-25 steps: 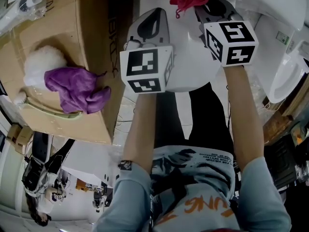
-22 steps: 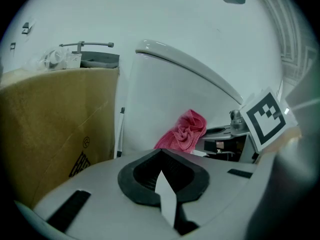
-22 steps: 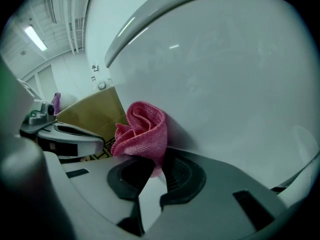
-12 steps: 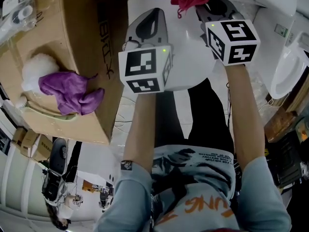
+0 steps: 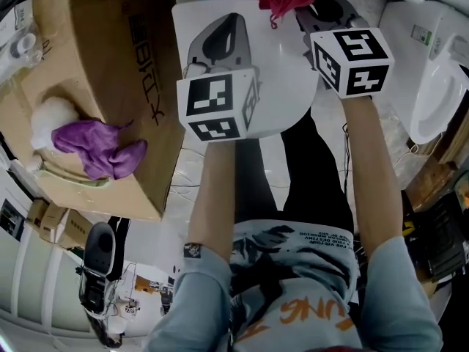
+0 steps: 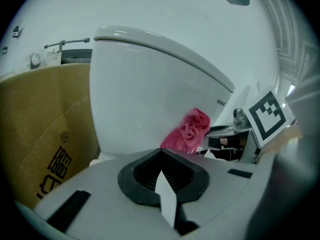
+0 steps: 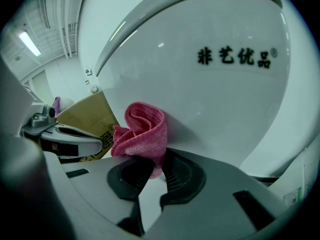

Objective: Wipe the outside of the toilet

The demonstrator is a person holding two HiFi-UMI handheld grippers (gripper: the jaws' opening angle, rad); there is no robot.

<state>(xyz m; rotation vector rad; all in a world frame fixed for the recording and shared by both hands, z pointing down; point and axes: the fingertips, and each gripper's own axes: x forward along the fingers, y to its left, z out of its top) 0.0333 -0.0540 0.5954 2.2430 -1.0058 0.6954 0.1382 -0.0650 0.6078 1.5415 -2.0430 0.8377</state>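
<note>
My right claw (image 7: 159, 160) clamps the pink cloth (image 7: 142, 129) against the toilet (image 7: 225, 109), my left claw (image 6: 161, 153) sits closed on nothing, and a cardboard box (image 5: 102, 86) crowds the toilet's left.

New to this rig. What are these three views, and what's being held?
No robot here: a person holds a two-jaw gripper in each hand, and the marker cubes are part of the grippers. The head view looks steeply down from the person's head. The other two views come from cameras riding on each gripper, looking along its jaws. The right gripper is shut on a pink cloth, up against the outer side of the toilet. The left gripper is shut and empty. Beside the toilet stands a cardboard box with a purple cloth on it.
</note>
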